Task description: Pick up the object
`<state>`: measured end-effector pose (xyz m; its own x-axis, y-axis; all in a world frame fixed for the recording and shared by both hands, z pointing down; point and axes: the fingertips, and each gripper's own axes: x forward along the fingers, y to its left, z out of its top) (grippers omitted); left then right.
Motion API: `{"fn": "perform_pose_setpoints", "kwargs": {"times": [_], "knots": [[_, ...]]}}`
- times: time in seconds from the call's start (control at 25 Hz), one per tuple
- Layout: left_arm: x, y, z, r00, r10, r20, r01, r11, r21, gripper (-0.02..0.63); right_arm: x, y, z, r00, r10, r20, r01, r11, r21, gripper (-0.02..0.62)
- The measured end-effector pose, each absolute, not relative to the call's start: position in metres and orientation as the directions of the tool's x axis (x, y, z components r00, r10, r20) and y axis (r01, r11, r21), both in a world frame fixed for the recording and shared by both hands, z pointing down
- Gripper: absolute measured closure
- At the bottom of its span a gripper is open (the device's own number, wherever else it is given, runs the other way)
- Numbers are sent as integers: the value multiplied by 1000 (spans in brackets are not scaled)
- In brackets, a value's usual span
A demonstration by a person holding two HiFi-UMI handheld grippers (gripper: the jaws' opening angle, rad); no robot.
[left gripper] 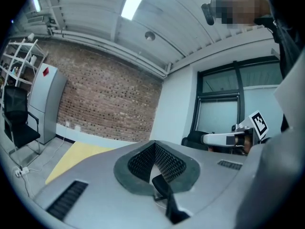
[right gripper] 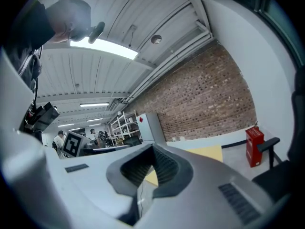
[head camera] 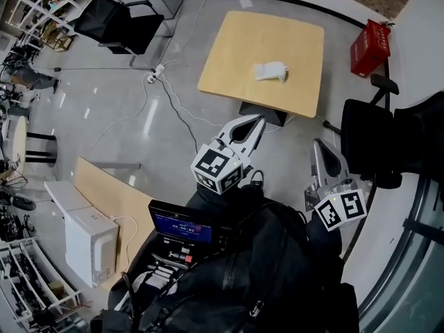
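Head view: a square wooden table [head camera: 291,89] stands on the grey floor. The white crumpled object [head camera: 270,71] lies on the table's top, a little toward the table's far right part and away from every edge. The left gripper [head camera: 259,119] is off the table's near edge with its tips just short of that edge. The right gripper [head camera: 320,145] is also on the near side, beyond the table's near right corner and further from the top. Neither touches the object. A red box [head camera: 370,47] sits on the floor to the right of the table, and a black chair [head camera: 114,21] stands well off to the table's left.

Left gripper view: the left gripper [left gripper: 154,145] has its jaws closed together with nothing between them. A strip of the table [left gripper: 76,159] shows at lower left; the object cannot be made out.

Right gripper view: the right gripper [right gripper: 152,150] has its jaws pressed together, empty. The table [right gripper: 207,153] lies beyond them, with the red box [right gripper: 254,147] to its right.
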<state>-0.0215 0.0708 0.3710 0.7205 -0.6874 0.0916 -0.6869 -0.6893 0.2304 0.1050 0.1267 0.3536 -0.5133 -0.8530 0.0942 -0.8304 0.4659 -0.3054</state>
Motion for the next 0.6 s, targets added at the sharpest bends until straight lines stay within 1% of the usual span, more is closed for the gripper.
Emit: {"fn": "perform_pose_setpoints", "kwargs": {"times": [0.4,0.6], "knots": [[-38,38,378,748,-659,85,-650,-699,299,606,80,99,358,-512,-849,131,-833,455,-314,591],[-40,32,383,742,-665,86,-653,-687,320,607,78,94,362,-525,-838,147,-825,459,-330,592]]}}
